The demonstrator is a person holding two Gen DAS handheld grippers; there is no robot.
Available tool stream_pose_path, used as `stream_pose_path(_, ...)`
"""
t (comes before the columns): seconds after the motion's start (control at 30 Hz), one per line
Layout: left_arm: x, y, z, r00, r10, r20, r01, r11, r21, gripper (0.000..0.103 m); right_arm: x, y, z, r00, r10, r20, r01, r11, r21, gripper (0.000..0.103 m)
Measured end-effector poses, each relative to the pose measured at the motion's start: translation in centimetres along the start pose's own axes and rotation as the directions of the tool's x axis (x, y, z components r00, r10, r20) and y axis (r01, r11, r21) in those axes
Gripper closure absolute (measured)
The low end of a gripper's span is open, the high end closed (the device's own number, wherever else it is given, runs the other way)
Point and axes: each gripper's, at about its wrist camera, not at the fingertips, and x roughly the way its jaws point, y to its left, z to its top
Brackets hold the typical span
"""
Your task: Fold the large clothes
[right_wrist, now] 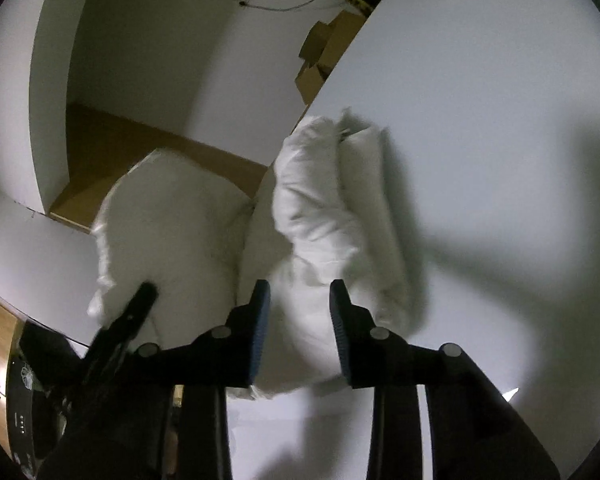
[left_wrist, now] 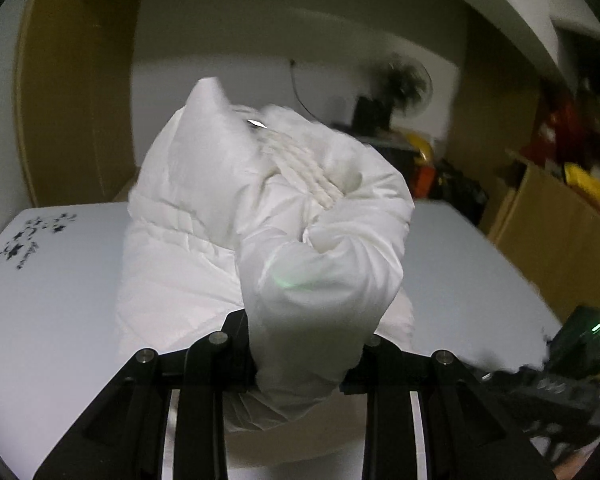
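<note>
We clamp a bunched fold of the puffy white quilted jacket (left_wrist: 268, 216) in our left gripper (left_wrist: 300, 344), lifting it off the white tabletop (left_wrist: 60, 300). Our right gripper (right_wrist: 300, 320) stands released, fabric loose between its fingers (right_wrist: 262, 320). The jacket seems light, soft and slippery; we judge seams or hems the best hold.

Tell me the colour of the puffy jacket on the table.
White all over, clearest in the left wrist view: jacket.

Light: dim room, both views dark at the round fisheye rim.
Brightest part: the white jacket (left_wrist: 260, 208) and the pale table (left_wrist: 60, 300).
Shadows: long dark shadows across the table in the right wrist view.
Blur: the fan (left_wrist: 406, 86) and the boxes (left_wrist: 548, 220) are smeared.
Glare: small green spot on the jacket.
</note>
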Motion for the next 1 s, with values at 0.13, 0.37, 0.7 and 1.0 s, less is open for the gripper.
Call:
stream_pose_path(0.13,3.9,-2.6,-3.3,0.995,0.001,-0.104,0.006,0.998,0.067,0.071,-2.6,-1.9,-0.5,0.999,-0.046,0.030,0.046,0.999,0.003,0.063)
stream_pose_path(0.37,6.2,-4.3,-7.8,0.991,0.016,-0.133,0.021,0.963,0.268,0.065,-1.9,-3.0,-0.4,0.996,-0.080,0.037,0.078,0.996,0.053,0.050)
stream_pose_path(0.7,-3.9,0.6,-7.6,0.966,-0.258,-0.015,0.254,0.937,0.238,0.015,-1.5,11.1,2.7,0.981,-0.177,0.084,0.194,0.929,-0.316,0.016)
stream_pose_path(1.0,-14.5,14.8,-5.3,0.979,-0.117,0.166,0.122,0.992,-0.017,0.000,13.0,17.2,2.4,0.880,-0.461,-0.115,0.326,0.762,-0.560,0.009)
